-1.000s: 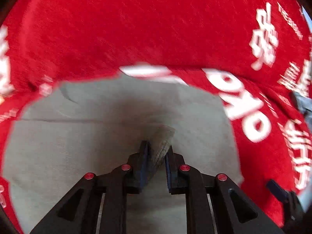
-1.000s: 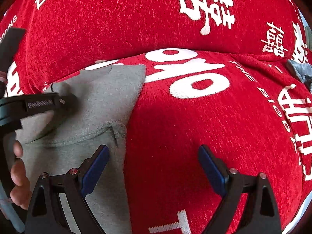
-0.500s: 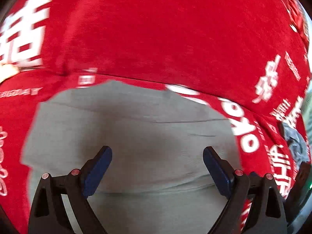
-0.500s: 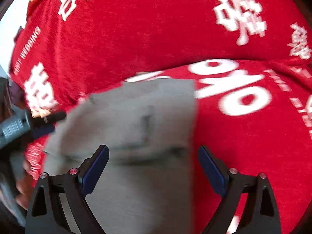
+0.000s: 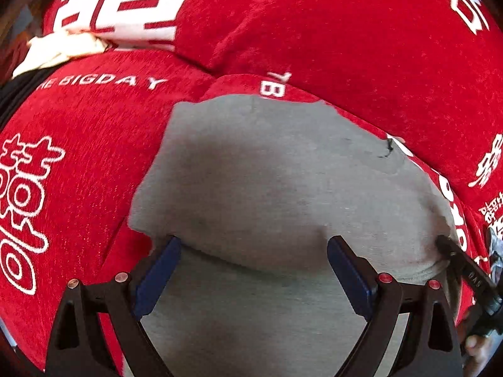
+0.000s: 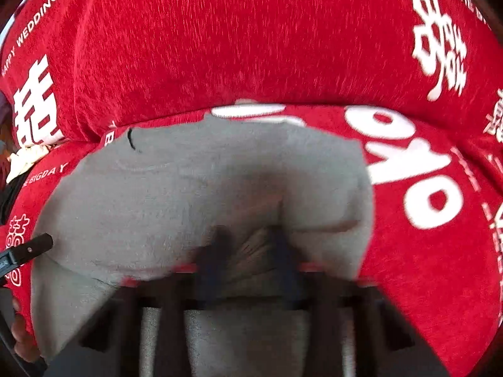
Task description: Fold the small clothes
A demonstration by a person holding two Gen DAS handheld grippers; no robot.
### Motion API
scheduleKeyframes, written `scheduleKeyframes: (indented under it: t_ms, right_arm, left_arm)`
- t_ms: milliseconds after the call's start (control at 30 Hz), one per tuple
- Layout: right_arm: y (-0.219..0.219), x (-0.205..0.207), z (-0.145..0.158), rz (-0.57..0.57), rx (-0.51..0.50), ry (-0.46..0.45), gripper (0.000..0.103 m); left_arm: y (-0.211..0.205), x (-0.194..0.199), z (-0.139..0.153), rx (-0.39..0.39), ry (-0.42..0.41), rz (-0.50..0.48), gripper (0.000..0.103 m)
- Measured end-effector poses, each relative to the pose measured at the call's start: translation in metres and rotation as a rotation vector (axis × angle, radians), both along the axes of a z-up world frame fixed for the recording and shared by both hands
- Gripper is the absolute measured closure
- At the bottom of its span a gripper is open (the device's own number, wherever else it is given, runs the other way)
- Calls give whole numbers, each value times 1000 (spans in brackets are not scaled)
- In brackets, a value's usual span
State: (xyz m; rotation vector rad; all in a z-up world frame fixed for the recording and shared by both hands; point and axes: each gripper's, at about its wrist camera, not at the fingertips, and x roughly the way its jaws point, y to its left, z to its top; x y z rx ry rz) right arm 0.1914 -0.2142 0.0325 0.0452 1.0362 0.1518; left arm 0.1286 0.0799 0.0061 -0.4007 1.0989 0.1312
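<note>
On the red cover [image 5: 78, 157] (printed with white lettering) lies a grey garment [image 5: 267, 188]. Over it the left gripper [image 5: 253, 264] stands spread wide, empty. The right gripper [image 6: 248, 251] pinches a bunched fold of the garment.

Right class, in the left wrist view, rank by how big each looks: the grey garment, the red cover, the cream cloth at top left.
1. Red cover, fills most of the frame.
2. Grey garment, though it lies nearest the camera, which enlarges it.
3. Cream cloth, smallest, but farther off and partly hidden.
</note>
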Motion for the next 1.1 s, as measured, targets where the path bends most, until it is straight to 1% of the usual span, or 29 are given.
scheduleKeyframes:
  t_ms: [33, 67, 100, 167, 233, 267, 300, 333, 367, 433, 500, 533, 567, 600, 633, 667, 700, 733, 800, 900, 967, 1033, 1100]
  right_arm:
    - [-3, -2, 9, 14, 22, -16, 98]
    - [-6, -6, 18, 36, 44, -30, 98]
    - [-7, -9, 26, 57, 46, -40, 98]
    - [-9, -11, 33, 100, 47, -25, 97]
    - [-18, -10, 33, 115, 53, -8, 91]
    - [-23, -7, 32, 101, 56, -1, 77]
    - [-31, -4, 28, 72, 70, 15, 53]
    - [-35, 0, 25, 53, 89, 31, 41]
    - [-40, 3, 21, 37, 113, 42, 33]
    - [-41, 8, 15, 33, 125, 50, 33]
    - [-30, 13, 7, 62, 86, 55, 33]
    - [-23, 15, 0, 79, 68, 72, 33]
    - [-17, 19, -8, 88, 52, 97, 39]
    - [-11, 21, -15, 91, 37, 109, 52]
    - [-4, 22, -18, 98, 3, 91, 58]
    - [4, 21, -15, 120, -24, 62, 81]
    - [9, 21, -13, 145, -22, 60, 96]
    - [15, 20, -10, 162, -19, 58, 96]
    - [22, 13, 7, 186, -59, -4, 96]
    - [10, 4, 42, 179, -1, -102, 96]
    - [-1, 1, 53, 158, 4, -134, 96]
    - [-11, 5, 49, 132, -15, -128, 96]
    - [-19, 13, 31, 106, -11, -74, 96]
  left_arm:
    - [5, -3, 2, -4, -7, 6, 8]
    - [8, -4, 3, -3, -16, 9, 8]
    - [10, -4, 3, 0, -21, 11, 8]
    - [14, -4, 1, -4, -16, 10, 8]
    - [16, -4, -1, -8, -8, 10, 8]
    - [15, -4, -3, -8, -7, 10, 8]
    - [16, -3, -5, -9, -6, 11, 8]
    - [16, -3, -8, -8, -4, 11, 8]
    - [14, -3, -9, -3, -2, 11, 8]
    - [11, -4, -12, 25, 0, 6, 8]
    - [10, -5, -11, 40, 1, 0, 8]
    - [10, -5, -10, 39, 1, 3, 8]
    - [12, -5, -9, 36, -1, 11, 8]
    - [14, -4, -8, 34, -5, 22, 8]
    - [17, -2, -8, 34, -3, 36, 8]
    - [19, 0, -9, 30, 4, 43, 8]
    - [20, 3, -12, 22, 21, 43, 8]
    - [20, 5, -13, 22, 30, 42, 8]
    - [20, 7, -9, 33, 31, 43, 8]
    - [21, 6, 7, 19, -16, 41, 8]
    - [21, 8, 13, 3, -33, 29, 8]
    - [15, 13, 11, 6, -19, 5, 8]
    - [4, 20, 2, 30, 14, -39, 8]
